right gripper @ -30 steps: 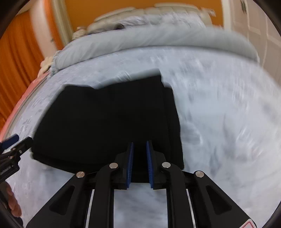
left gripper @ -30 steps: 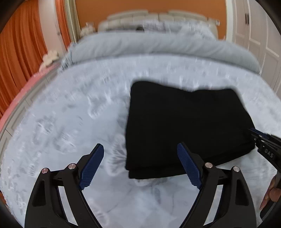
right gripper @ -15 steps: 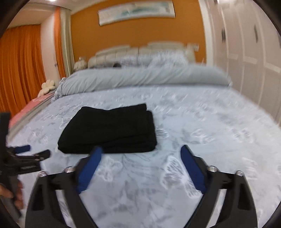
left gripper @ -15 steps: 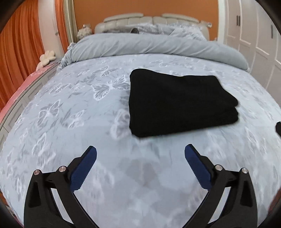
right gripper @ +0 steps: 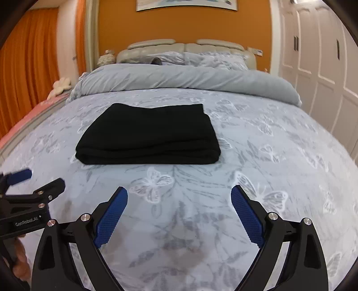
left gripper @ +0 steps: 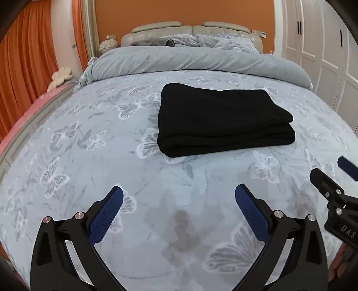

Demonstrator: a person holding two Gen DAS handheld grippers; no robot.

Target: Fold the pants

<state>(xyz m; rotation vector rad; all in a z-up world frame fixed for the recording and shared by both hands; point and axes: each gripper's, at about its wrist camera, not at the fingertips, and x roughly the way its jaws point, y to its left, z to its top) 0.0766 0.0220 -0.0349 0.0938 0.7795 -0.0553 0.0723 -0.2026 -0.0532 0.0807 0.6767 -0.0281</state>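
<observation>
My left tool (left gripper: 179,210) hangs over the near part of the bed (left gripper: 67,138) with its blue pads spread wide and nothing between them; my right tool (right gripper: 179,210) is likewise released, pads far apart over the butterfly-print cover. The black pants (left gripper: 221,120) lie folded into a thick, layered rectangle on the bed, well ahead of both tools and touching neither. From the left wrist view the bundle sits right of centre, its rounded folded edges facing me; from the right wrist view the pants (right gripper: 147,136) sit left of centre, and the stacked layers show along the near edge. The left view catches my right tool (left gripper: 335,185) at its right margin, one blue pad and a black finger showing; the right view catches my left tool (right gripper: 31,183) at its left margin, with a printed label on its body that the other view does not give. Only the right view shows the framed picture (right gripper: 185,4) above the headboard. Both show the rolled grey duvet (left gripper: 197,60) across the far end, the orange curtains (left gripper: 24,51) to the left and the white wardrobe doors (left gripper: 324,44) to the right
</observation>
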